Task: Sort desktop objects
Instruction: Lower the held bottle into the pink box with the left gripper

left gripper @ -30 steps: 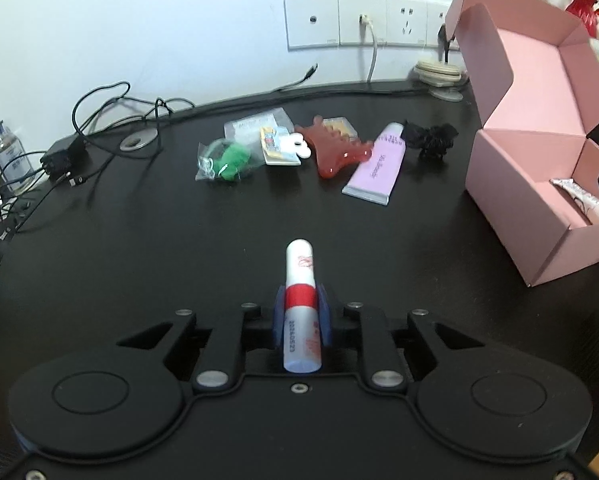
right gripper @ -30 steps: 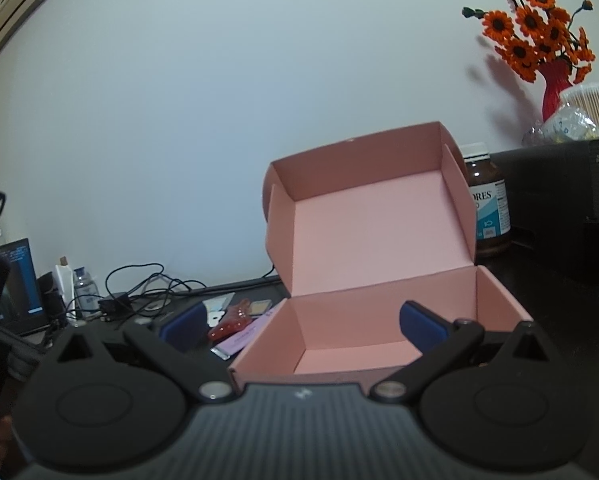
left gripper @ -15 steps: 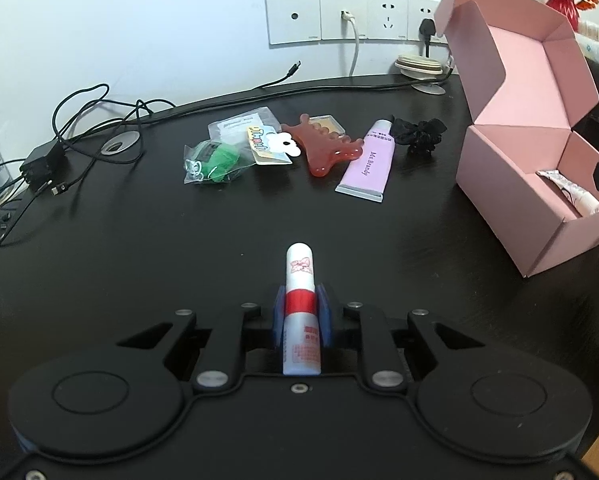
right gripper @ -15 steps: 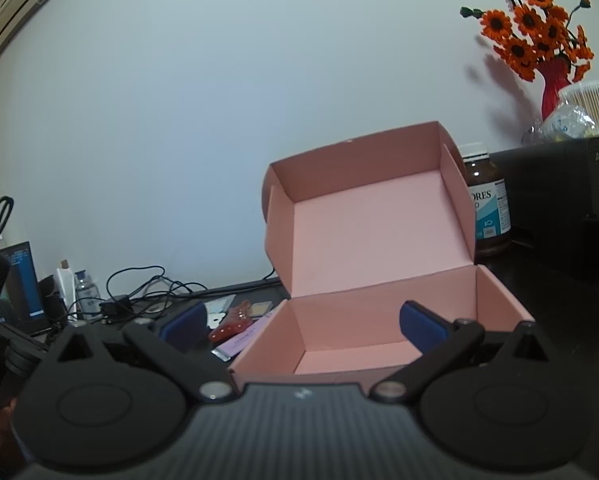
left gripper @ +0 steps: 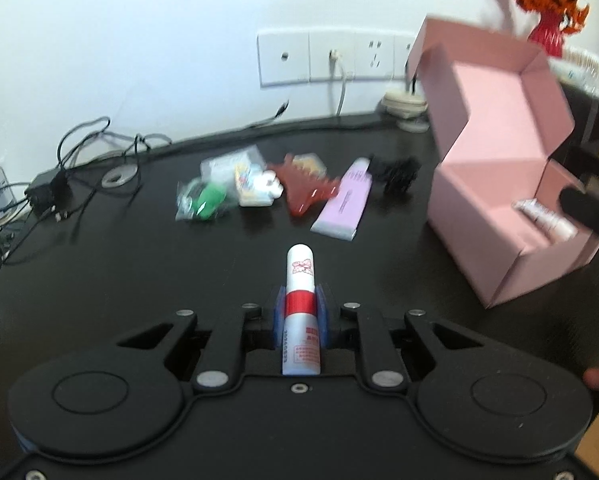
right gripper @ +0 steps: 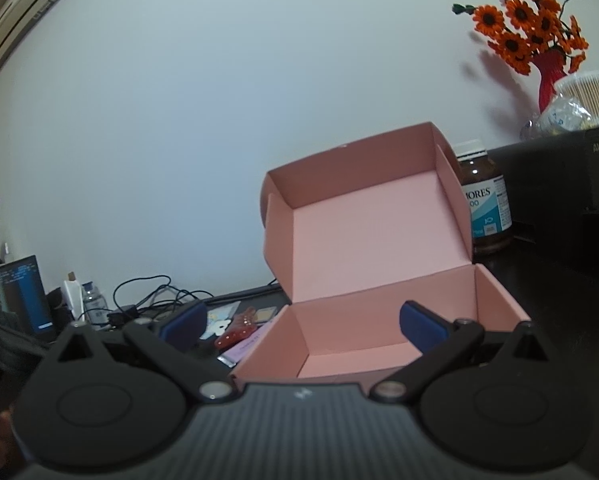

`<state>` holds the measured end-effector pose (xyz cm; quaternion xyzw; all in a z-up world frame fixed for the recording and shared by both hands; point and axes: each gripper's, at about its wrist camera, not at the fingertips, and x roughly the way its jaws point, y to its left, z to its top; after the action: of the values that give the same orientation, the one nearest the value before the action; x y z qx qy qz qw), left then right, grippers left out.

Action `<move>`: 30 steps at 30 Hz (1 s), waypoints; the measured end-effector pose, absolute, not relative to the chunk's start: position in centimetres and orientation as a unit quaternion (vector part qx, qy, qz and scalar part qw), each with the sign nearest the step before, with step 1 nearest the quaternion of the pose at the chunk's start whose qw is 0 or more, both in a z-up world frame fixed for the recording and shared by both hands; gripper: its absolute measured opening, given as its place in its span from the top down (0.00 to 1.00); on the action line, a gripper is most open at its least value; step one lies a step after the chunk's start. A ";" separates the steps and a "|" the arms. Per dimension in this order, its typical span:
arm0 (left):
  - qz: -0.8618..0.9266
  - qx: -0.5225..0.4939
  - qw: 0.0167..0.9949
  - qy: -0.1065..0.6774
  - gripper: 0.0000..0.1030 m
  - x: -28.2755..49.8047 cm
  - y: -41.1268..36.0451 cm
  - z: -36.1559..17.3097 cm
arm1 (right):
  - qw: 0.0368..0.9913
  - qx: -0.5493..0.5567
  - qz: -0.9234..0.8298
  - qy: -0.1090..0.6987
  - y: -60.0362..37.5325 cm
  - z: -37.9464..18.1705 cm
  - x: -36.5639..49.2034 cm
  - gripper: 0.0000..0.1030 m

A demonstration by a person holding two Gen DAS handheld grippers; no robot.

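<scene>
So the left claw is pinching a white stick with a red band, held above the black surface, tip pointing toward 12 o'clock. The pink box sits open at about 2 o'clock with one tube already inside. The right claw is spread wide and empty, parked right at the box mouth. My worry: the stick is round and slick, so it could slide out on the way over, or clip the box wall or that parked claw.

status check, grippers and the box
Left gripper shut on white-and-red tube. Right gripper open, empty. Pink box open, lid up, nothing blocking.
</scene>
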<state>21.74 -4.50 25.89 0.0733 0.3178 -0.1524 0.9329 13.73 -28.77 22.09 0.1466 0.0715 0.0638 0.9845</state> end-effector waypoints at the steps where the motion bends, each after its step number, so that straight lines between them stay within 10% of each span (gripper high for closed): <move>1: -0.156 0.071 0.934 0.313 0.84 21.6 -4.8 26.3 | 0.984 0.149 0.063 0.073 -28.9 22.2 13.7 0.01; 30: -0.238 0.034 0.914 0.327 0.84 23.8 -19.0 27.2 | 0.980 0.191 -0.012 0.050 -37.7 25.1 11.2 0.01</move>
<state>23.76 -19.04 27.19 0.0339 0.3266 -0.2376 0.9142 11.22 -37.66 25.12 0.1908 0.0496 -0.0120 0.9803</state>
